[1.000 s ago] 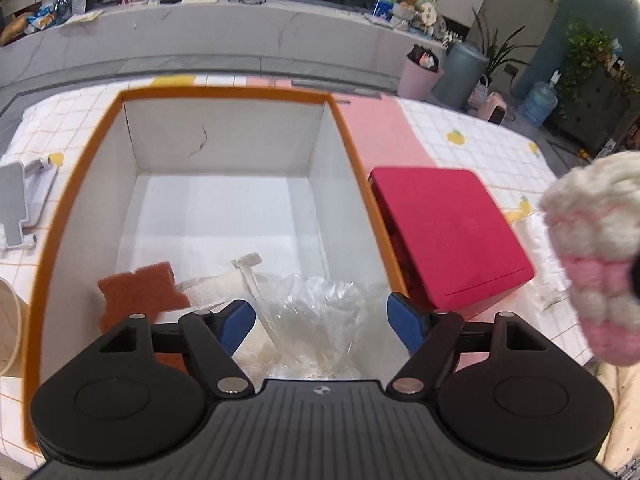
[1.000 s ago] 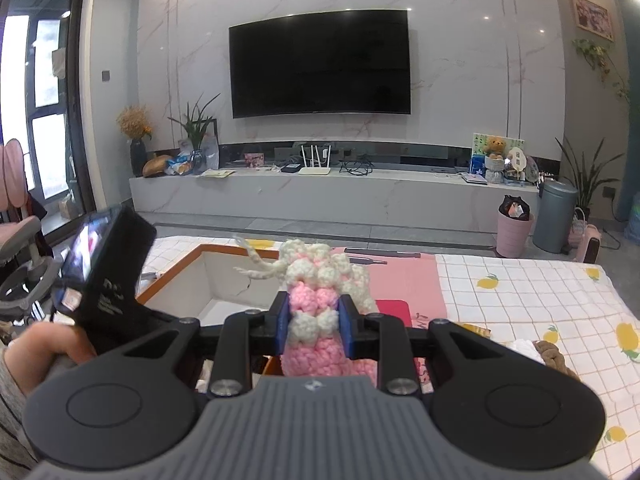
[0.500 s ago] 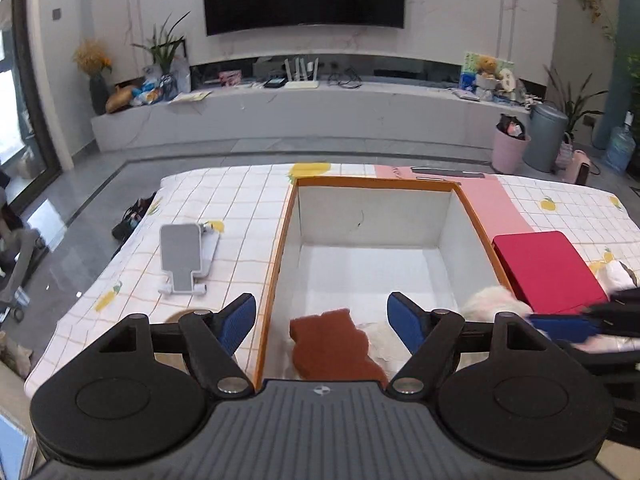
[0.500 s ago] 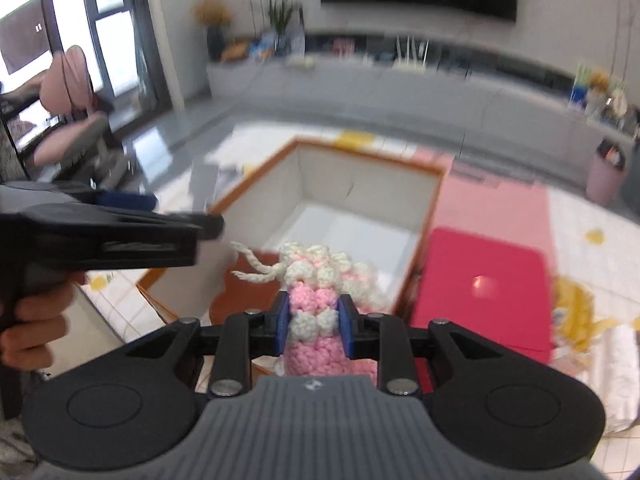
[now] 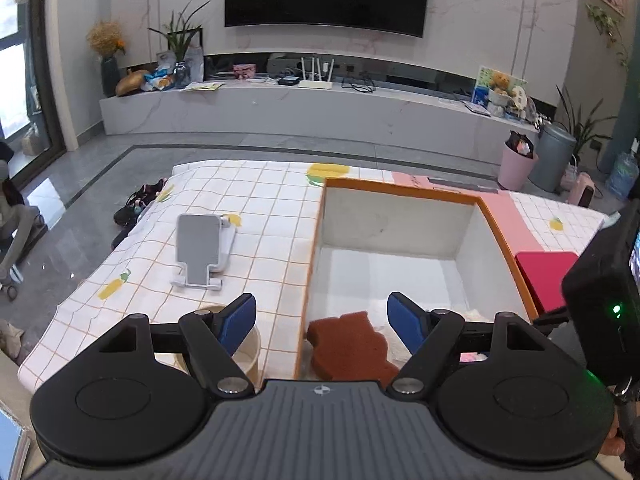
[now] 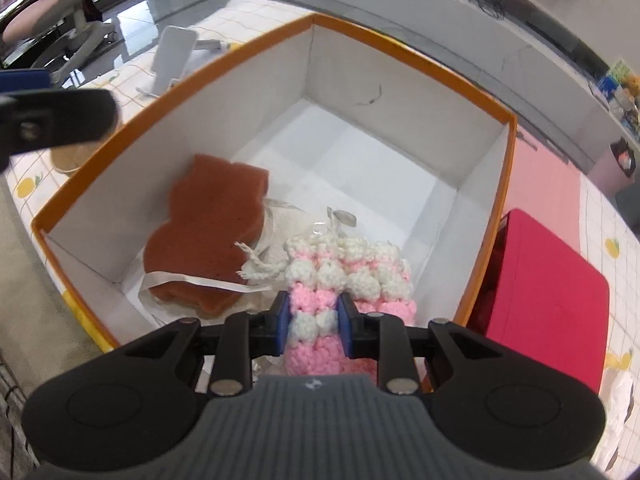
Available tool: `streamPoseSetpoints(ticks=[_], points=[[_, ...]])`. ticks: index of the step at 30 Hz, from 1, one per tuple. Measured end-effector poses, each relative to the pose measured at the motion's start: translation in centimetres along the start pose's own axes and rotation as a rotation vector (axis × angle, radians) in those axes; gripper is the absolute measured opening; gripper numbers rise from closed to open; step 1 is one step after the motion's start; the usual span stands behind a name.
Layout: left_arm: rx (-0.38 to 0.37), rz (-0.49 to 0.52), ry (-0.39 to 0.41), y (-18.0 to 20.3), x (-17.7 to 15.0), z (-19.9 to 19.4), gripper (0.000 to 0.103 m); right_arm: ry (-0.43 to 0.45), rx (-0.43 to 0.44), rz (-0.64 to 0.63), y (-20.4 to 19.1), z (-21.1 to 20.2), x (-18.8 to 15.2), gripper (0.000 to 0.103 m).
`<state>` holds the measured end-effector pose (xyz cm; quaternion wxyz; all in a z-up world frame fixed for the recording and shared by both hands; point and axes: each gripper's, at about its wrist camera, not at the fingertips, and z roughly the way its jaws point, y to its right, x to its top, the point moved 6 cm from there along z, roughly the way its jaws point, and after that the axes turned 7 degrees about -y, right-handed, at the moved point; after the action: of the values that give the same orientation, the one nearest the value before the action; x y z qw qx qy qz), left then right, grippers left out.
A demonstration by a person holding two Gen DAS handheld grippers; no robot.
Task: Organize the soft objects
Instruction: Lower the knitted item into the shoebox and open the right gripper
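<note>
My right gripper is clamped on the pink-and-white crochet piece, over the orange-rimmed box. Its lower end is cut off. Left gripper is spread, empty. Brown sponge partly covers what looks like clear plastic.

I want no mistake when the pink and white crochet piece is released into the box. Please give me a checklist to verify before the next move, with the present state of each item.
1. Right gripper shut on the pink and white crochet piece: ok.
2. Crochet piece over the open orange-rimmed white box: ok.
3. Bare box floor beyond the brown sponge and the clear plastic bags: ok.
4. Left gripper open and empty: ok.
5. Left gripper clear of the drop path: cannot tell.
6. Red flat lid outside the box: ok.
</note>
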<state>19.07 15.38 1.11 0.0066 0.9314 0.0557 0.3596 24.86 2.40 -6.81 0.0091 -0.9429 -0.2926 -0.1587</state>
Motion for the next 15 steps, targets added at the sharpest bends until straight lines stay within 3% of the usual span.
streamPoseSetpoints(ticks=[4, 9, 15], points=[[-0.018, 0.022, 0.008, -0.6, 0.4, -0.5, 0.088, 0.048, 0.029, 0.088, -0.1, -1.7, 1.0, 0.024], [-0.005, 0.010, 0.006, -1.2, 0.3, -0.4, 0.088, 0.164, -0.006, 0.038, -0.5, -5.3, 2.2, 0.024], [-0.022, -0.025, -0.004, -2.2, 0.4, 0.5, 0.088, 0.188, -0.067, -0.007, -1.4, -4.7, 5.6, 0.024]])
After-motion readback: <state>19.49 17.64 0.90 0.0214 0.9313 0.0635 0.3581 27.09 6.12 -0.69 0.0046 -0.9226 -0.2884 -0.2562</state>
